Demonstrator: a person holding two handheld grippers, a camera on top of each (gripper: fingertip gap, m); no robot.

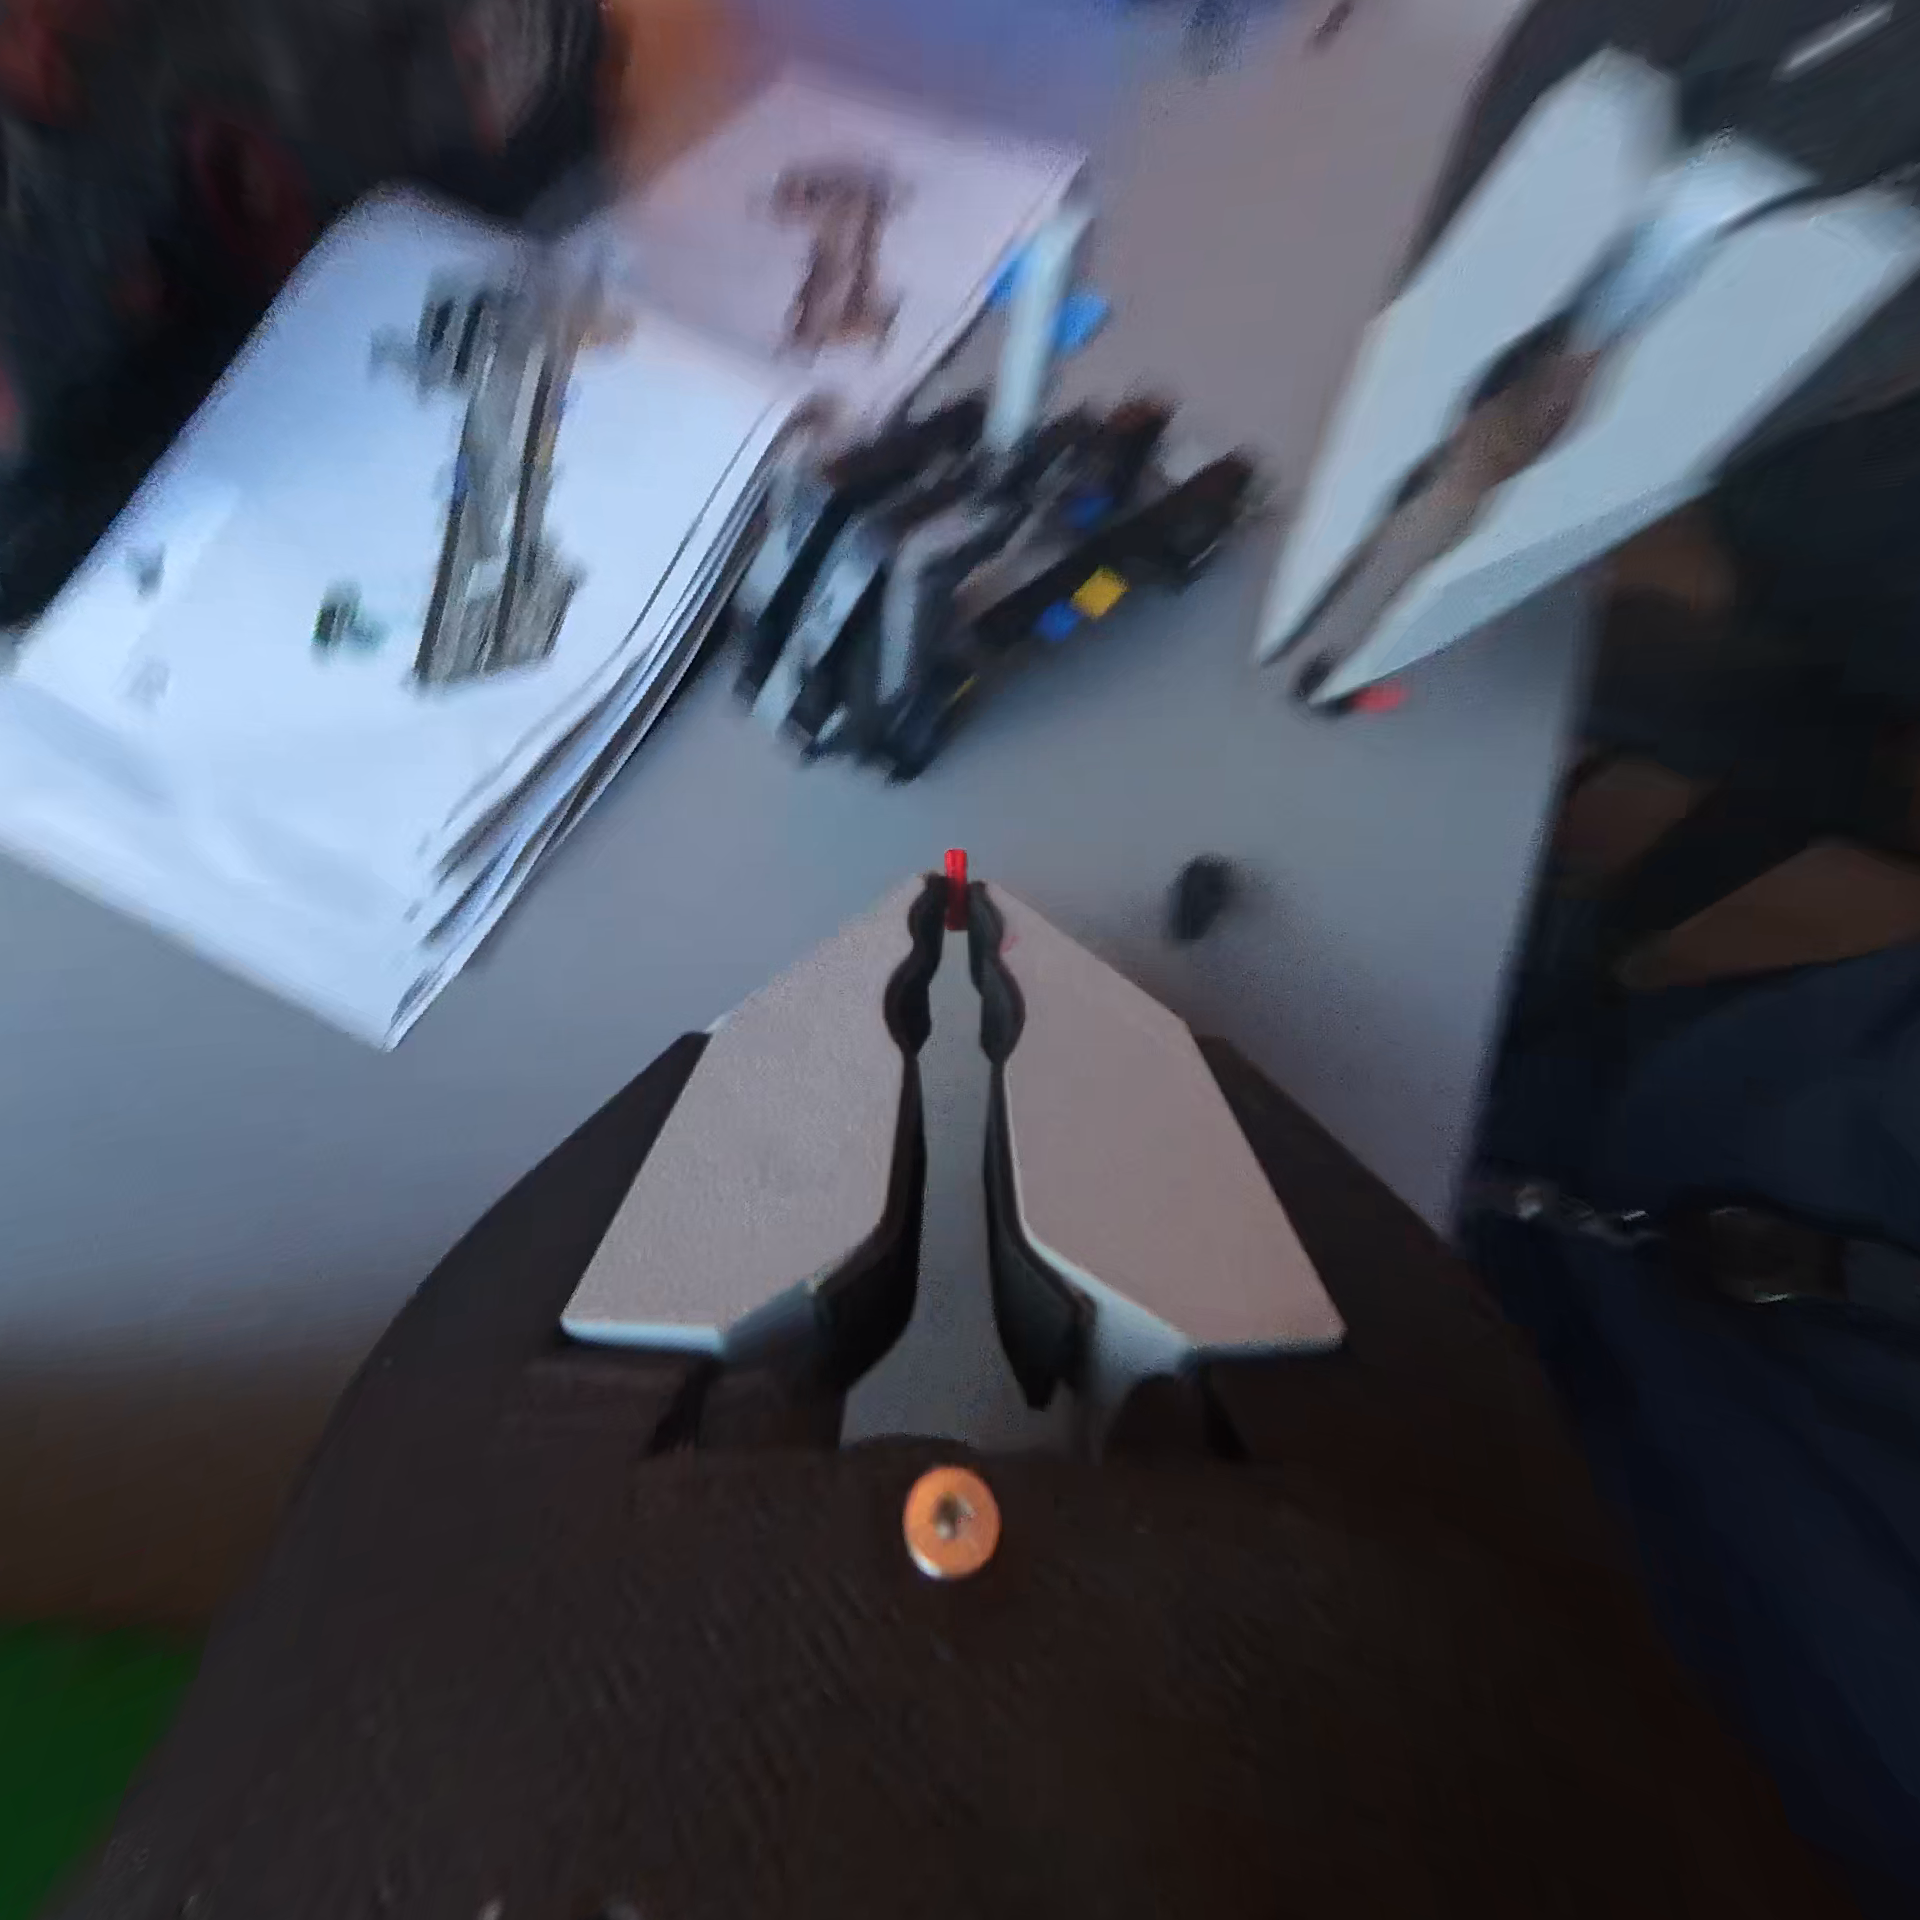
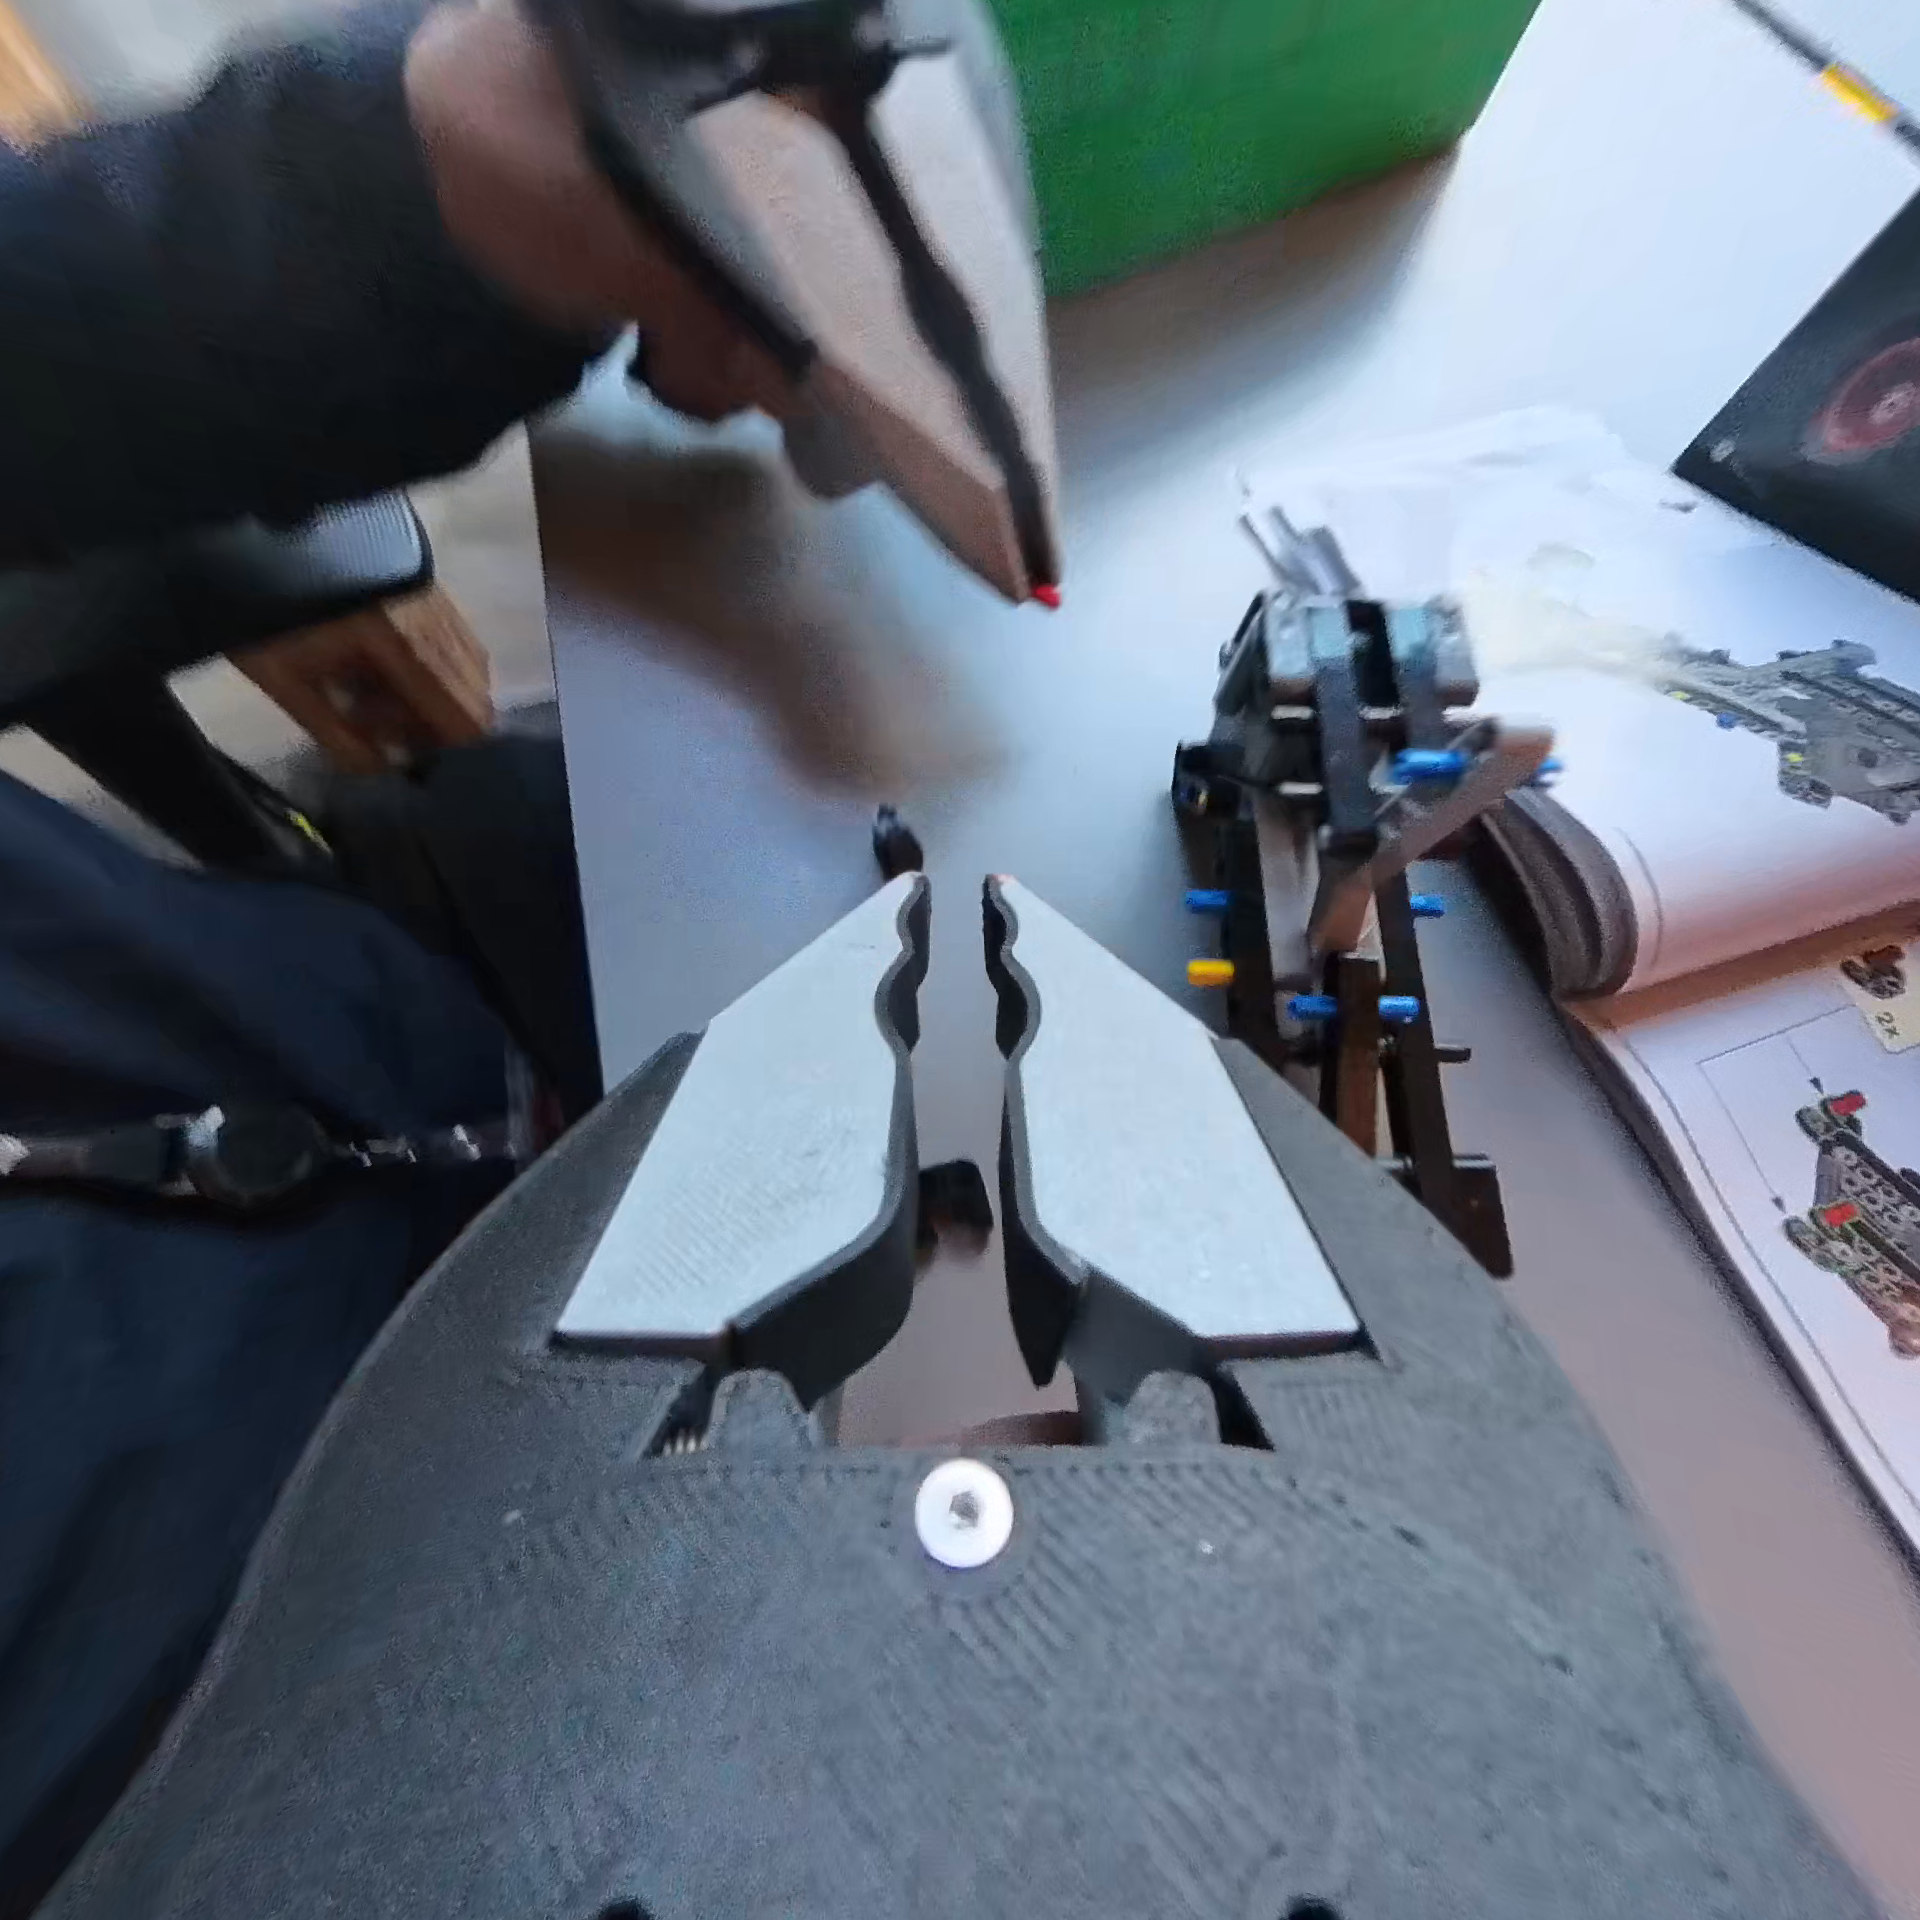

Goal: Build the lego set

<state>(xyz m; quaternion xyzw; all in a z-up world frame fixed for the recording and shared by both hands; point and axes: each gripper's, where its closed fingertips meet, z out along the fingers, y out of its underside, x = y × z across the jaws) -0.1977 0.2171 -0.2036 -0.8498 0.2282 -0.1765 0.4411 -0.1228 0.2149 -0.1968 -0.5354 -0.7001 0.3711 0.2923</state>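
My left gripper (image 1: 956, 902) is shut on a small red pin (image 1: 955, 883) and holds it above the grey table (image 1: 260, 1143). It also shows in the right wrist view (image 2: 1042, 592), with the red pin (image 2: 1045, 595) at its tip. The dark, partly built lego model (image 1: 987, 582) with blue and yellow pins lies ahead; it sits to the right in the right wrist view (image 2: 1340, 831). My right gripper (image 2: 956, 885) is open by a narrow gap and empty, low over the table. A small black piece (image 2: 896, 833) lies just beyond its tips.
An open instruction booklet (image 1: 312, 623) lies beside the model (image 2: 1714, 852). A second black piece (image 2: 951, 1195) lies under my right fingers. The table edge (image 2: 566, 831) runs along the left, with a person's dark clothing beyond. A green block (image 2: 1195, 125) and a dark box (image 2: 1849, 416) stand farther back. About 9 cm separates my left fingertips from my right. It is some 5 cm from my right tips to the small black piece (image 2: 896, 833). It is also in sight in the left wrist view (image 1: 1192, 903).
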